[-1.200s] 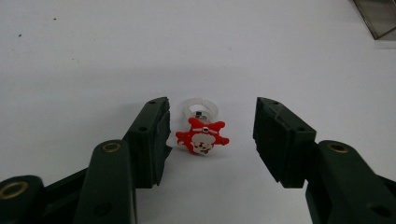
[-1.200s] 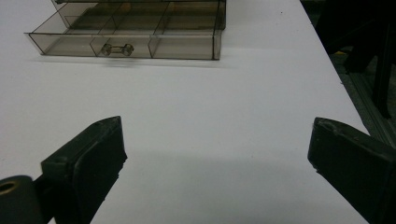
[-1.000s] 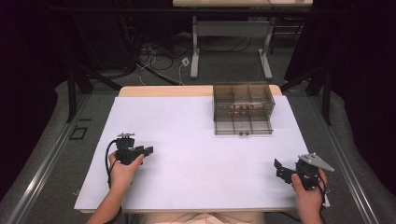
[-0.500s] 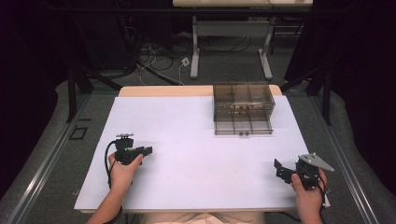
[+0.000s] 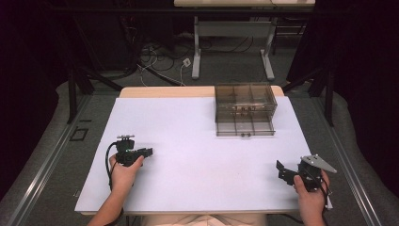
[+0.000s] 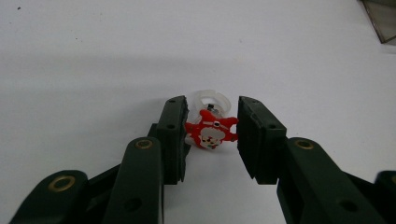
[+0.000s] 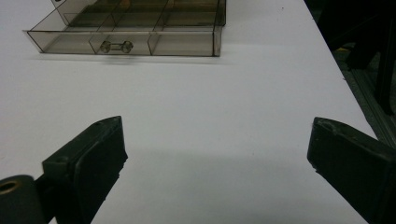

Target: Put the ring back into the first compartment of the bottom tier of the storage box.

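Left gripper (image 6: 211,135): jaws had just been closing, now pinching the little red Santa ring (image 6: 211,130).
Right gripper (image 7: 217,158): wide open, empty.
Done: ring gripped.
Left: carrying it, perhaps to the smoky clear plastic drawer box (image 5: 244,110).

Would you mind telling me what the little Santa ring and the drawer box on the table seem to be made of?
Santa ring: probably soft rubber or moulded plastic for the red-and-white figure, matte with rounded edges; its band looks like translucent, milky plastic.

Drawer box: most likely smoke-tinted clear plastic, glossy, since its dividers and the table show through its walls. The pulled-out drawer's small handle looks clear too.
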`<state>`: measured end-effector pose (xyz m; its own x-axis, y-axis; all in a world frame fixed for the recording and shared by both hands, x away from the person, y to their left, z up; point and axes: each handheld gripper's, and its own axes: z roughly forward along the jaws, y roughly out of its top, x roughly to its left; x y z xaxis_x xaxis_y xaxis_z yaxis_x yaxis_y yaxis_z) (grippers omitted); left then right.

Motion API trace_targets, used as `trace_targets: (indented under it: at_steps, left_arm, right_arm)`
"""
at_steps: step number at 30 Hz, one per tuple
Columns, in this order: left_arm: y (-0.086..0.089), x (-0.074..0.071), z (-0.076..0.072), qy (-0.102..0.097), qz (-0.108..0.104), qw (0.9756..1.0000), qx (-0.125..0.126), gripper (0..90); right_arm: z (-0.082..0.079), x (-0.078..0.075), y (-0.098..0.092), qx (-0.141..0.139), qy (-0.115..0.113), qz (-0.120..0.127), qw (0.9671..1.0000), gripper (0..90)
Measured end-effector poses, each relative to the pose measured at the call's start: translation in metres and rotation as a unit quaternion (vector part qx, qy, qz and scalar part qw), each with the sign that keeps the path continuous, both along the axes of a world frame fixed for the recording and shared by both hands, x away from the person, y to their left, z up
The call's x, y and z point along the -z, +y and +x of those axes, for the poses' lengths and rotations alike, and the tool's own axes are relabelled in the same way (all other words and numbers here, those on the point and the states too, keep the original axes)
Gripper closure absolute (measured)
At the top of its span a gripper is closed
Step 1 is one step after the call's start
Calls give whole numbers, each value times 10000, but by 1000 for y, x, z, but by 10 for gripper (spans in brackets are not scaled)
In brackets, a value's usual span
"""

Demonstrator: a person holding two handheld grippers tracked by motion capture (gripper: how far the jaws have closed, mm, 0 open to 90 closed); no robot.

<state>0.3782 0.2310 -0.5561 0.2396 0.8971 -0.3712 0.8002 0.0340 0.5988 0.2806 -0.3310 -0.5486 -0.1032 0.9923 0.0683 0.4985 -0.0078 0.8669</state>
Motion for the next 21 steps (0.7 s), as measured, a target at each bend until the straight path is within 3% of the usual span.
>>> trace_targets:
  at_steps: [9, 21]
  left_arm:
    - [1, -1, 0, 47, -1, 10000, 87, 664]
    - [3, -2, -2, -90, -7, 10000, 12, 672]
  right_arm:
    - [0, 0, -1, -12, -17, -19, 10000, 41]
    - [1, 0, 0, -37, -63, -29, 10000, 43]
